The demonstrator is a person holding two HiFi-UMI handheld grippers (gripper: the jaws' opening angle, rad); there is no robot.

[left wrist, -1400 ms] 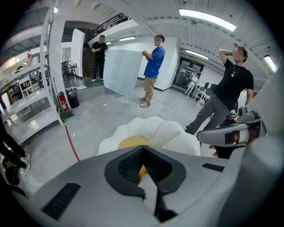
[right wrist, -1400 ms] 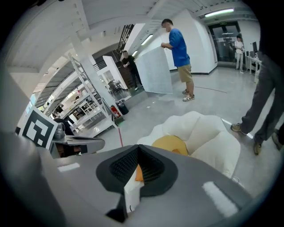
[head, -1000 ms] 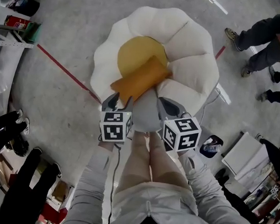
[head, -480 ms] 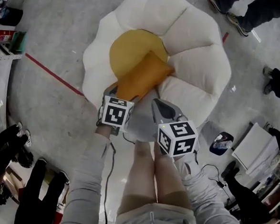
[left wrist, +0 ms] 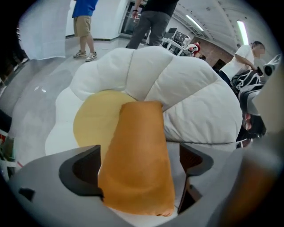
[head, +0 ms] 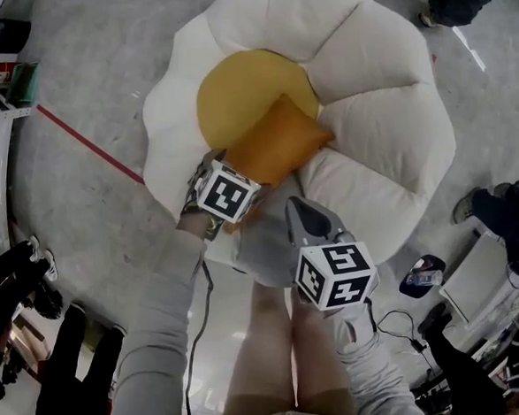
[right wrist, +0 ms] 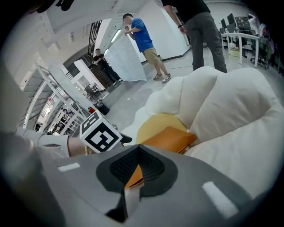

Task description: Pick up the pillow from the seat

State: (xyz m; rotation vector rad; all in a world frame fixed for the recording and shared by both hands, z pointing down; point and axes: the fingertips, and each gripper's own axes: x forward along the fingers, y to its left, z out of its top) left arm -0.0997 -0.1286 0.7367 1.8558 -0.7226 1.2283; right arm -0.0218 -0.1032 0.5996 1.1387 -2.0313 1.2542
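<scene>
- The pillow [head: 277, 146] is orange and oblong. It lies flat on the seat [head: 375, 68], a big white cushion shaped like a flower with puffy lobes all round.
- The far end of the pillow rests partly on the yellow round middle [head: 237, 90] of the seat and butts against a white lobe. Its near end points toward the front edge of the seat, where the person stands.
- The left gripper [left wrist: 140, 166] points steeply down at that near end. Its jaws have just been opening and now stand wide apart.
- The near end of the pillow sits between those jaws. A clear gap shows beside the jaw on the right of that view (on the other side the cloth overlaps the pad, and I cannot tell whether it touches), so nothing is squeezed.
- The right gripper [right wrist: 138, 150] hangs just beside the left one, over the front edge of the seat. Its jaws are clenched, tip to tip, and grasp nothing, though a sliver of the orange pillow shows past them.
- The marker cube [right wrist: 101, 135] of the left gripper shows in the right gripper view, close above the near end of the pillow.
- The seat stands on a grey floor [head: 93, 49] with a red line [head: 87, 141] running across it.
- Several people [left wrist: 84, 26] stand well away behind the seat.
</scene>
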